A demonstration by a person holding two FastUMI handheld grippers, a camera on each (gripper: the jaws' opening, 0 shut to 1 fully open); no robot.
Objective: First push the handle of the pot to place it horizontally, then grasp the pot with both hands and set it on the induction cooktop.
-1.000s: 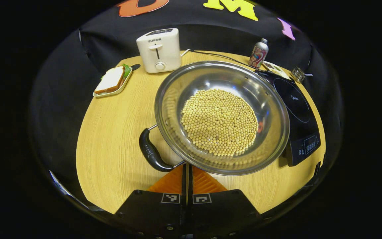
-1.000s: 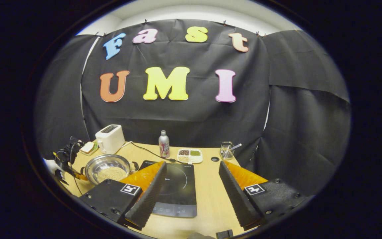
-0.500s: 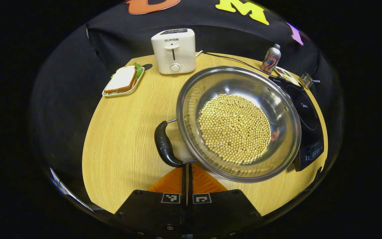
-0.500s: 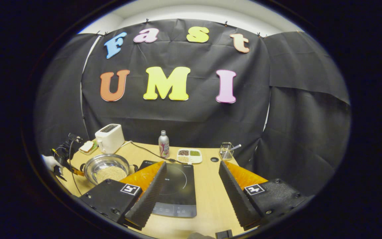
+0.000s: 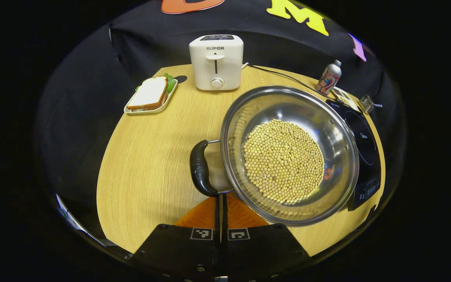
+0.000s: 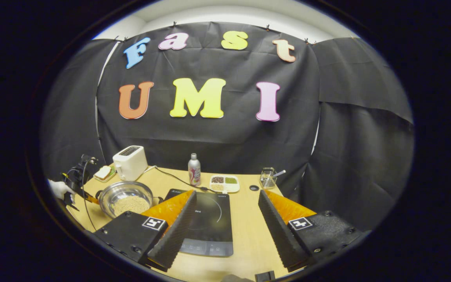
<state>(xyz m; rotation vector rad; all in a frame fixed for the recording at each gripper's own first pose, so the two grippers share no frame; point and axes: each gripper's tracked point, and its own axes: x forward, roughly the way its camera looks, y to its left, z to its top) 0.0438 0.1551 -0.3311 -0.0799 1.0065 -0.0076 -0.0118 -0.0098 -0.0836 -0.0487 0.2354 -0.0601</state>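
A steel pot [image 5: 288,156] holding soybeans stands on the wooden table, left of the black induction cooktop [image 5: 360,141]. Its near black handle [image 5: 200,169] runs up and down in the left gripper view. My left gripper [image 5: 221,200] is shut with nothing between its fingers, and its tips sit at the handle's lower end. In the right gripper view my right gripper [image 6: 225,219] hovers open above the cooktop [image 6: 210,223]. The pot [image 6: 127,197] lies to its left there, with the left gripper [image 6: 78,184] and a hand [image 6: 59,190] beside it.
A white toaster [image 5: 216,62] and a plate with a sandwich [image 5: 151,94] stand at the back left. A bottle [image 6: 194,169], a tray of grains [image 6: 224,183] and a wire basket [image 6: 267,178] line the back behind the cooktop. A cable runs from the toaster.
The pot has turned on the table under my shut left gripper's push; its near handle swung round toward the pot's left side. The right gripper stayed open and still.
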